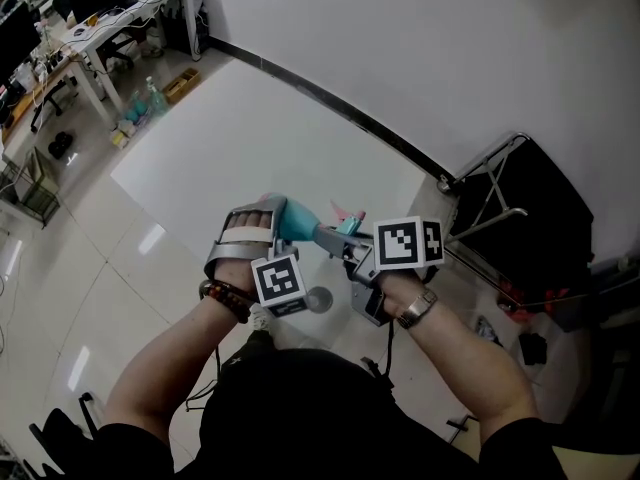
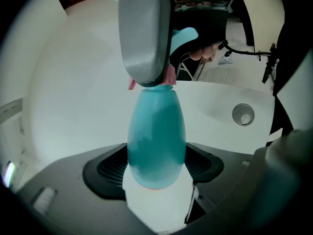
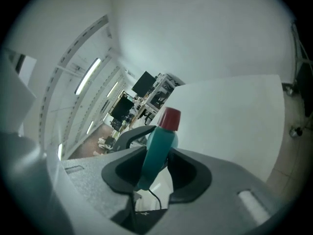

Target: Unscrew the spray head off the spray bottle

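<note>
Spray head [image 3: 159, 146] is in my right gripper [image 1: 345, 243]: jaws clamped on its teal body, red nozzle tip [image 3: 169, 119] sticking out past the pads, pink trigger [image 1: 340, 211] on top. Still attached to the bottle [image 1: 296, 220], which lies roughly sideways in the air in front of me, over the near edge of the white table [image 1: 250, 138]. Left gripper [image 1: 270, 223] is clamped on the bottle's fat teal base, jaws set wide, a pad on each flank. The two grippers sit just beside each other, facing in. A small round cup [image 2: 243, 115] is on the table below. Further right there's a black folding stand [image 1: 520, 208]; cluttered desks [image 1: 130, 8] are far off at the top left.
</note>
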Available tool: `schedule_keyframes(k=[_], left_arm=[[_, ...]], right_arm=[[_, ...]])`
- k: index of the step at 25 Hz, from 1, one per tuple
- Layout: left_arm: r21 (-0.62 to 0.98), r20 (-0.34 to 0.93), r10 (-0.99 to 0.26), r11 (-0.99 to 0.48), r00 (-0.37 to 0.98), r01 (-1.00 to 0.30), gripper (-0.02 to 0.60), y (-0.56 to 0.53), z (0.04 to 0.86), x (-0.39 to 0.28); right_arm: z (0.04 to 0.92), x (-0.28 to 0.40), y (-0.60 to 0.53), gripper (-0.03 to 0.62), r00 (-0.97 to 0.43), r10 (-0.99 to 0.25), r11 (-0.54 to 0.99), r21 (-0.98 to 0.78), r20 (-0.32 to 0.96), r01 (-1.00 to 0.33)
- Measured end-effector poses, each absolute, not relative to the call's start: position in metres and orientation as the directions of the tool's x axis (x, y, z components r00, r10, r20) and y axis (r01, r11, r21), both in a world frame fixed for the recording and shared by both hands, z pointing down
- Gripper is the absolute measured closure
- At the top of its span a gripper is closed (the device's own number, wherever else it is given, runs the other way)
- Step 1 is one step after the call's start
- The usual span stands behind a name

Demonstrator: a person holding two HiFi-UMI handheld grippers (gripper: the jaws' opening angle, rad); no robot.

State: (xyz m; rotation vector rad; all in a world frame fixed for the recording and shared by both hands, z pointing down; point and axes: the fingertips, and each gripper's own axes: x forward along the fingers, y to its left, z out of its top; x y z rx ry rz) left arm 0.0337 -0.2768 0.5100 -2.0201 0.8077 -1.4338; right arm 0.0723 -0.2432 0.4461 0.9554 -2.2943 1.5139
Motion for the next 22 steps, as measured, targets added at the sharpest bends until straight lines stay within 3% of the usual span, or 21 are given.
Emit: schedule_keyframes(k=[6,10,16,22], left_arm=[[-0.611,0.736,-0.619,-0.782,0.274,-0.126,0.193,-0.264,0.523,0.041],[-0.533,0.792,-0.531,-0.842,0.301,-0.085,0.193,-0.248,0.536,0.047],[-0.415,0.861,-0.394,-0.910,0.323,-0.004,0.195,-0.228,0.549,0.053],[-0.296,0.906,-0.250,-0.951,0.341,0.089,0.195,-0.206,0.559,0.058]], right_arm=[[0.448,0.076,-0.237,0.470,-0.694,-0.329,0.527,-0.485,0.641,-0.698],[0.457,0.077,-0.222,0.471,-0.609,-0.295,0.732,-0.235,0.737,-0.639],[0.465,0.072,-0.198,0.473,-0.506,-0.280,0.938,0.122,0.816,-0.324],[0.481,0.077,-0.176,0.473,-0.446,-0.348,0.902,0.424,0.824,0.080]])
